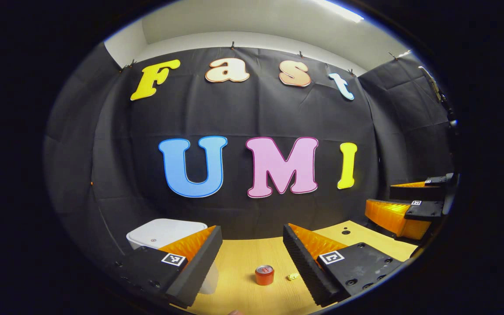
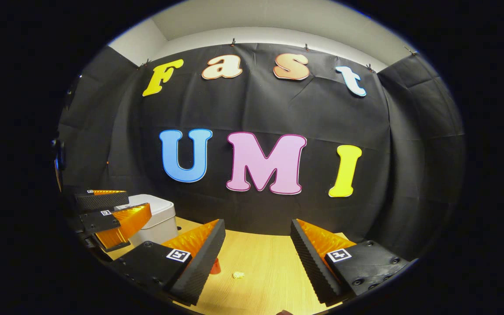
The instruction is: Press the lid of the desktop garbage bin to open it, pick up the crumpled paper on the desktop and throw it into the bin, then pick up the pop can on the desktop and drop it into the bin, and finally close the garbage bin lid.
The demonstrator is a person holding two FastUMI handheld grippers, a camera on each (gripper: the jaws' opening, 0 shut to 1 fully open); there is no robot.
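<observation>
Left gripper view: the garbage bin (image 1: 164, 234) sits at the far left of the wooden desktop (image 1: 252, 258), close to the cloth wall, with its white lid (image 1: 167, 230) flat and shut. My left gripper (image 1: 252, 258) hangs above the desk with its jaws spread wide and nothing between them; its left finger partly covers the bin's near side. Between the fingers, farther down the desk, stands the pop can (image 1: 264, 275), upright, and just beside it to the right lies the crumpled paper (image 1: 293, 276), small and yellowish. The two are apart, not touching.

Right gripper view: the right gripper (image 2: 258, 253) is likewise wide and empty, held off the desk. The paper lies between its fingers on bare wood; the can peeks out from behind its left finger. The bin stands at the left, partly behind the left gripper.

Step in hand, as I judge it: the first one. The lid is still down, nothing has been lifted, so the job has barely begun. The left gripper is the nearer to the bin, so I would bring it over the lid and press down until it springs open, keeping the push vertical so the light bin does not slide.

Contents of the bin: cannot tell, the lid hides the inside.
</observation>
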